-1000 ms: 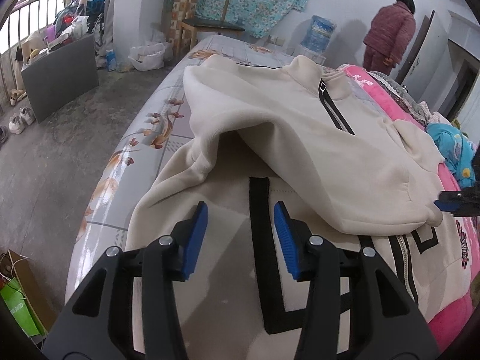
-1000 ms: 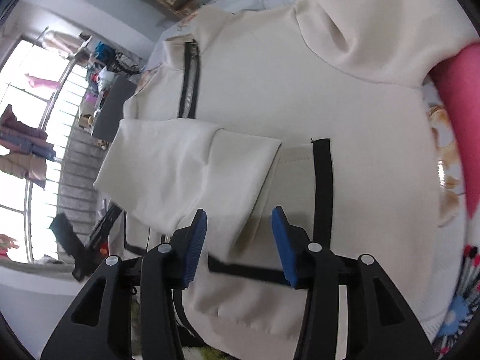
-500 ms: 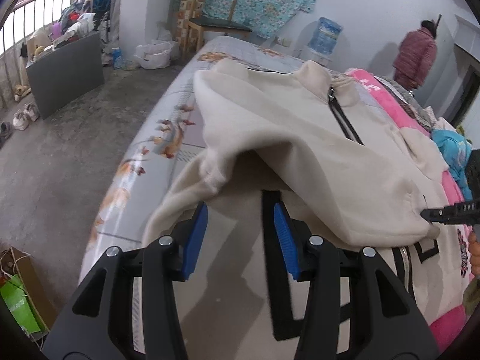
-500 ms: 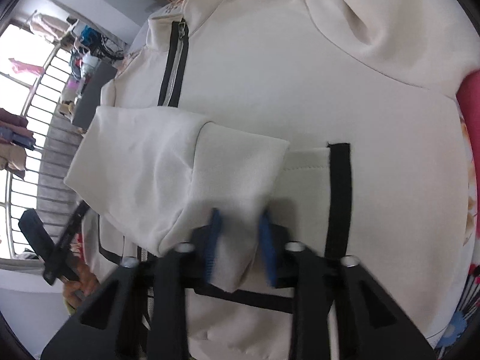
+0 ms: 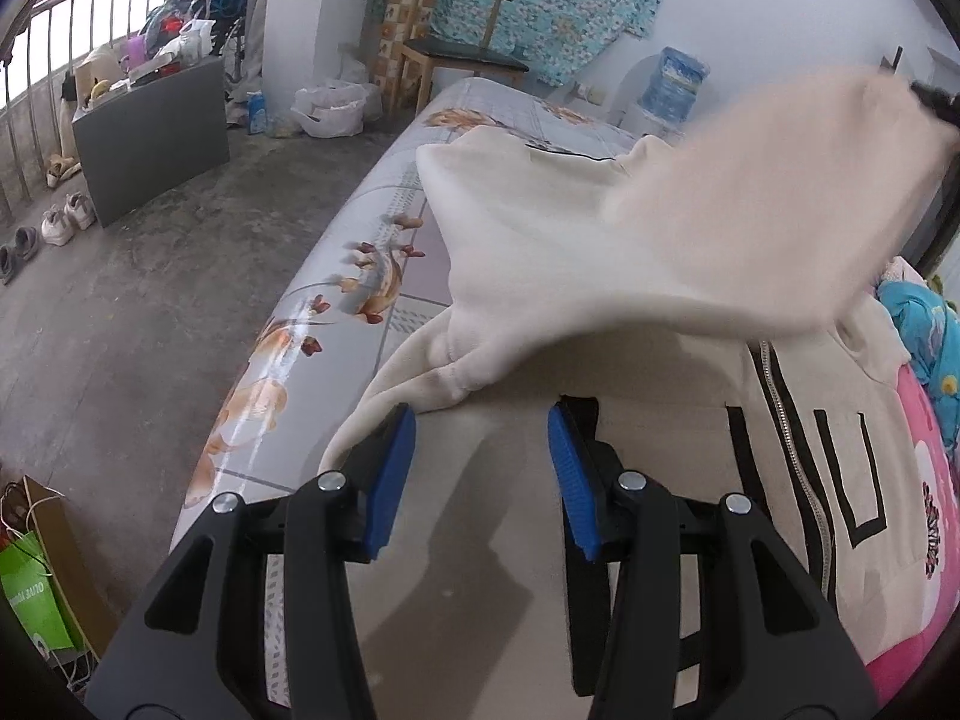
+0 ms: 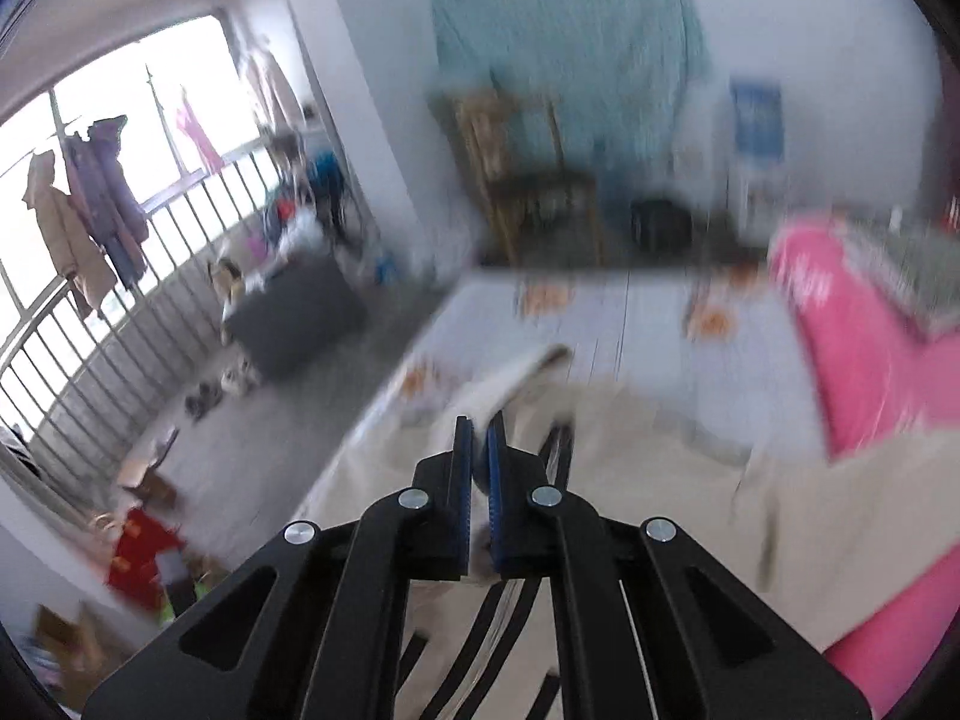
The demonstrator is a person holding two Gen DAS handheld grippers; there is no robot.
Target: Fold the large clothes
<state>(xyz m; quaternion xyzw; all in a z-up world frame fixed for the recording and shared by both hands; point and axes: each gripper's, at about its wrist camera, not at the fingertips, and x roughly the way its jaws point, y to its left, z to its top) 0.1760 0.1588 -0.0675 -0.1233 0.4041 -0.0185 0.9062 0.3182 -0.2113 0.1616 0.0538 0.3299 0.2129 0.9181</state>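
A cream fleece zip jacket with black trim (image 5: 648,480) lies beneath the released left gripper (image 5: 480,468); its sleeve (image 5: 750,228) is clenched between the right gripper (image 6: 479,462) jaws.

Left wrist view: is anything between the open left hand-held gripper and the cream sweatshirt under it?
Nothing visible. The left hand-held gripper hangs open directly over the cream zip-up sweatshirt with black trim, only bare fabric between its blue pads. The lifted, motion-blurred sleeve is raised farther ahead, not in the gap.
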